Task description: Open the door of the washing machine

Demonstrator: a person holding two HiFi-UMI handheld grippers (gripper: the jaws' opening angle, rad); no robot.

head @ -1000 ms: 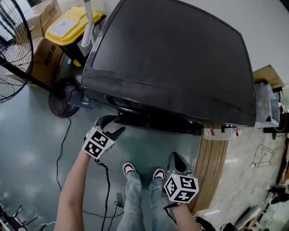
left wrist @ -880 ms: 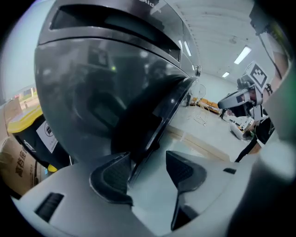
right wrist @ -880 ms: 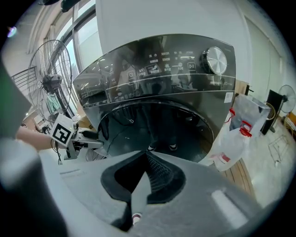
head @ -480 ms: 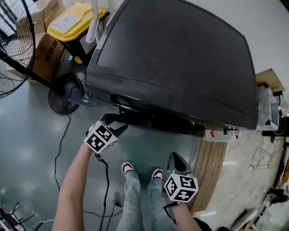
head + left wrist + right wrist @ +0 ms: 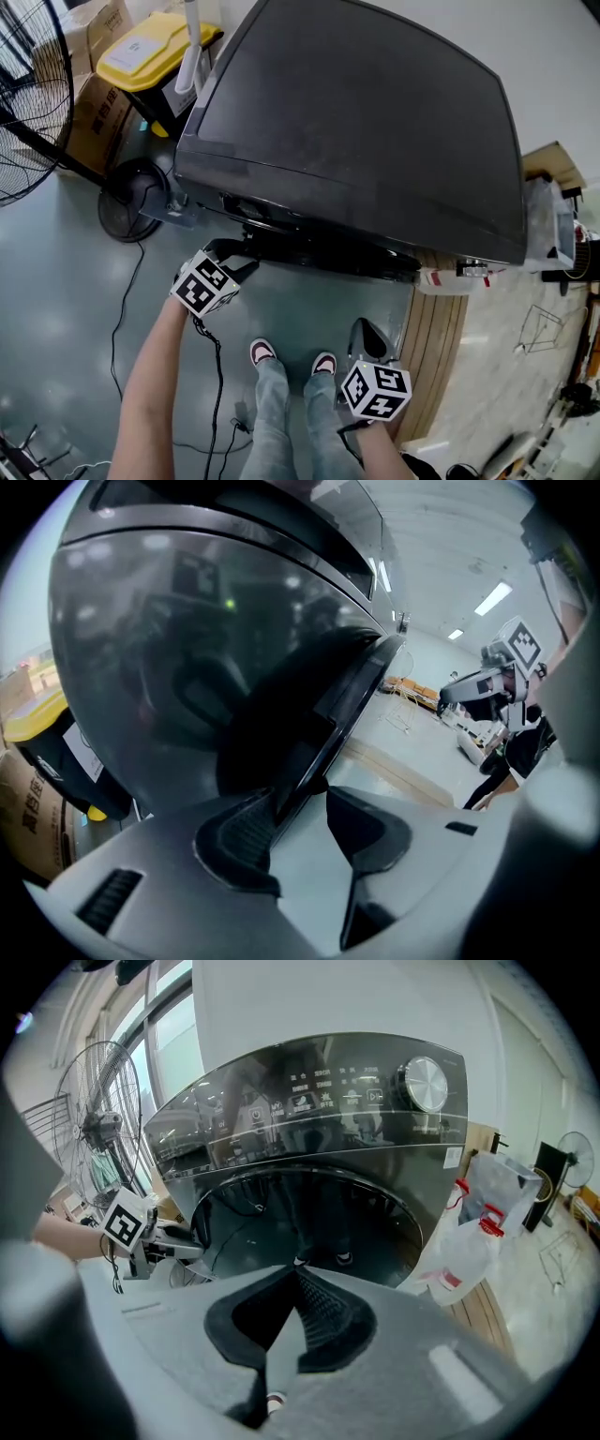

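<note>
Left gripper [image 5: 300, 801] jaws, just closing, pinch the door [image 5: 187, 658] rim running up between them; right gripper [image 5: 295, 1274], jaws together and empty, hangs farther off.

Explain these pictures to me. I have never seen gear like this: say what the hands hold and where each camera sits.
No robot here: a person holds a two-jaw gripper in each hand, each bearing a cube of square markers. One picture comes from a camera on the person's head, looking down at a dark washing machine, the grey floor and the person's shoes. The other two come from cameras riding on the grippers. The left gripper has just been closing its jaws on the rim of the round door, which they seem to touch on both sides. The right gripper hangs back, shut and empty. A fan and a yellow-lidded bin stand alongside.
</note>
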